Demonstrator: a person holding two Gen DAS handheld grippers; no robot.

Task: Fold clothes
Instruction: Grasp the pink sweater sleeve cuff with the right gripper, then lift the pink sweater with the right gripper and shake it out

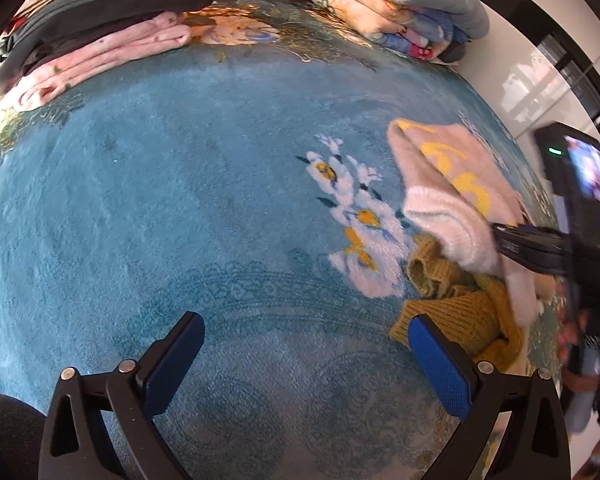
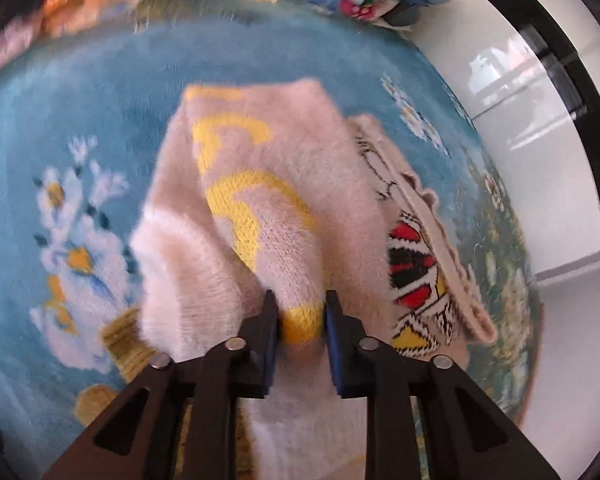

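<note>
- Pinching a yellow-patterned fold of the pink sweater (image 2: 260, 216), the right gripper (image 2: 300, 316) has its jaws drawn in narrow, pads pressing the knit from both sides.
- Sweater lies bunched on the blue rug (image 2: 100, 92), near its right edge, partly over a mustard knit (image 1: 460, 312).
- Left gripper (image 1: 304, 356) hangs over bare rug with jaws spread wide, nothing between them.
- Folded piles (image 1: 100, 40) sit at the rug's far edge, left and right.
- White floor (image 2: 540, 160) lies beyond the rug.
</note>
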